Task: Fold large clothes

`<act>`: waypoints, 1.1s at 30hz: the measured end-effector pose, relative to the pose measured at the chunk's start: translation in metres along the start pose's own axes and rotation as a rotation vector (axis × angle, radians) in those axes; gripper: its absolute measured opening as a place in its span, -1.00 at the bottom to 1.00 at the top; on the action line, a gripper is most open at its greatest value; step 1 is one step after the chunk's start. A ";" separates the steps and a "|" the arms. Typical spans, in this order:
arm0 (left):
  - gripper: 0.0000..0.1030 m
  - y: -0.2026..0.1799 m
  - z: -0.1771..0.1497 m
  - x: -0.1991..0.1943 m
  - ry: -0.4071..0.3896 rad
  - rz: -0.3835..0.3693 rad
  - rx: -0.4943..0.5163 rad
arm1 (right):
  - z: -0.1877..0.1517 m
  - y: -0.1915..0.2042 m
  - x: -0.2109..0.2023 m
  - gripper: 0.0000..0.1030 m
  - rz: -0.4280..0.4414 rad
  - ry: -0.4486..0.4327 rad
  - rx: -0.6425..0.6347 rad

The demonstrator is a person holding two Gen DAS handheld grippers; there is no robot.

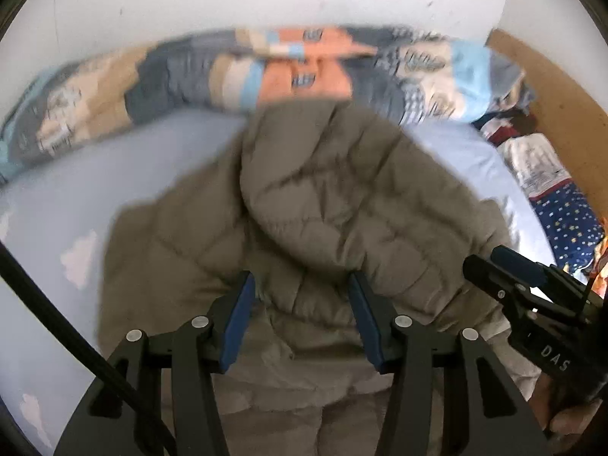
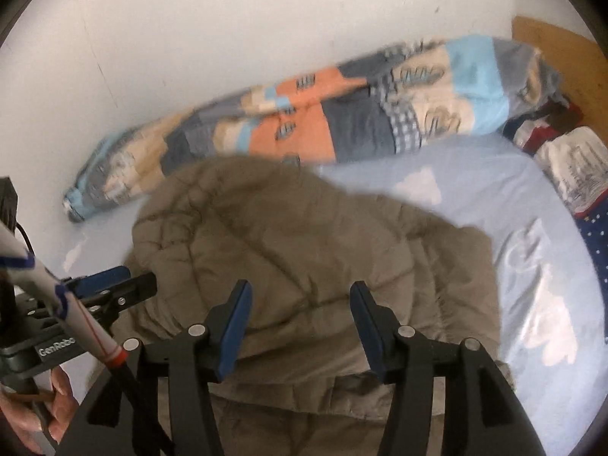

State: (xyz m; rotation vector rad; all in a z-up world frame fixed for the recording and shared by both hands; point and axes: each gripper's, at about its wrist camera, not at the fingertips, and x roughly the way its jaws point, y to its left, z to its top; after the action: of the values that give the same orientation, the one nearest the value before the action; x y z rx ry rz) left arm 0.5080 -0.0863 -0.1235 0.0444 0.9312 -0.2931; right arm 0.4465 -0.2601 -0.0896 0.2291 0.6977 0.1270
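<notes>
The puffy brown jacket (image 1: 304,205) lies bunched on the blue bed (image 1: 114,174). The left gripper (image 1: 302,285) and right gripper (image 2: 300,296) hang over it, fingers wide apart, holding nothing.

The right claw (image 1: 490,262) body reads "DAS"; the left claw (image 2: 125,279) body reads "GenRobo", cut off.

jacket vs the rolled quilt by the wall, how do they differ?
The jacket is one plain olive-brown colour; the quilt is patchwork in orange, blue, grey and cream. The jacket lies spread and puffy in the middle of the bed sheet, right in front of both open grippers, left gripper and right gripper; the quilt is bunched into a long roll along the wall. Both rest on the sheet, and neither is gripped.
</notes>
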 end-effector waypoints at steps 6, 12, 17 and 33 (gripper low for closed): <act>-0.03 0.007 -0.020 0.036 0.013 0.021 -0.019 | -0.027 -0.003 0.052 0.13 -0.056 0.108 -0.067; -0.03 0.000 -0.022 0.046 0.027 0.083 -0.004 | -0.035 -0.006 0.074 0.14 -0.061 0.153 -0.063; -0.03 -0.006 -0.028 -0.009 -0.026 0.062 -0.007 | -0.027 -0.004 0.043 0.14 -0.051 0.141 -0.026; 0.04 0.002 -0.205 -0.163 -0.071 0.057 -0.045 | -0.147 0.028 -0.115 0.14 0.084 0.098 0.028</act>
State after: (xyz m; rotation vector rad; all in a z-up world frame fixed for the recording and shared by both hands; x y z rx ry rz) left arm 0.2569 -0.0136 -0.1167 0.0187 0.8640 -0.2195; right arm 0.2625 -0.2310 -0.1204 0.2800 0.7881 0.2095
